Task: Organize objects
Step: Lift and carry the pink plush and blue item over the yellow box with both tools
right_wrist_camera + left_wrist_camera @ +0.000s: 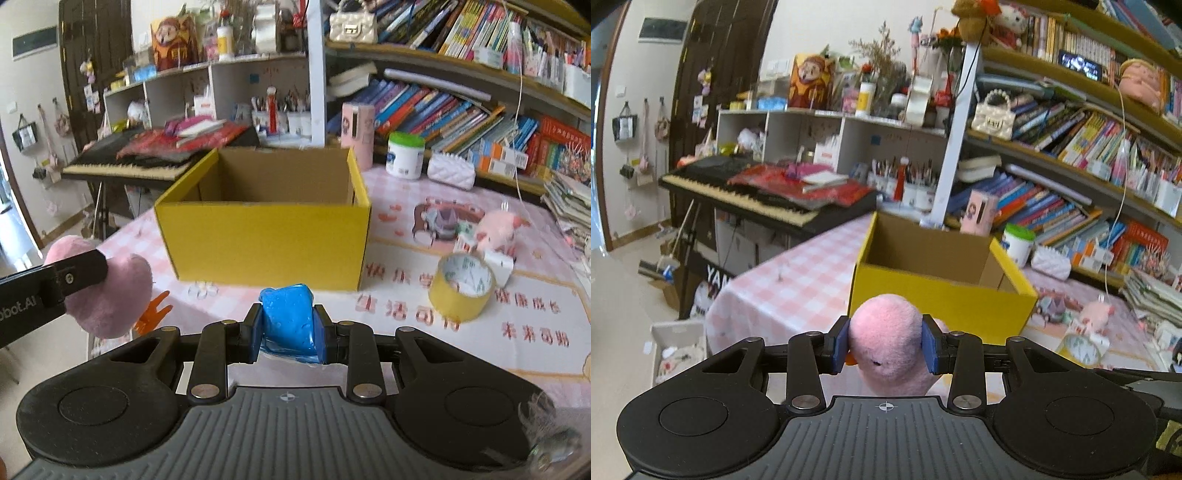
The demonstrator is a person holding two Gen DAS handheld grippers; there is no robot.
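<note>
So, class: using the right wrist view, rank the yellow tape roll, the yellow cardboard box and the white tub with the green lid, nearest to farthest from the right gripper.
1. Yellow tape roll, on the tablecloth, ahead right.
2. Yellow cardboard box, straight ahead.
3. White tub with green lid, behind the box, by the bookshelves.

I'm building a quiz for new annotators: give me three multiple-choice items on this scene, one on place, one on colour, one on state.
1. Where is the tape roll?
A. inside the yellow box
B. on the table, beside the box
C. on the keyboard

2. What colour is the packet in the right gripper?
A. blue
B. green
C. red

3. What is the left gripper doing?
A. hanging open
B. clamping the pink plush toy
C. holding tape

Key: B, the roll lies on the cloth; A, blue between the jaws; B, pads press the toy.
</note>
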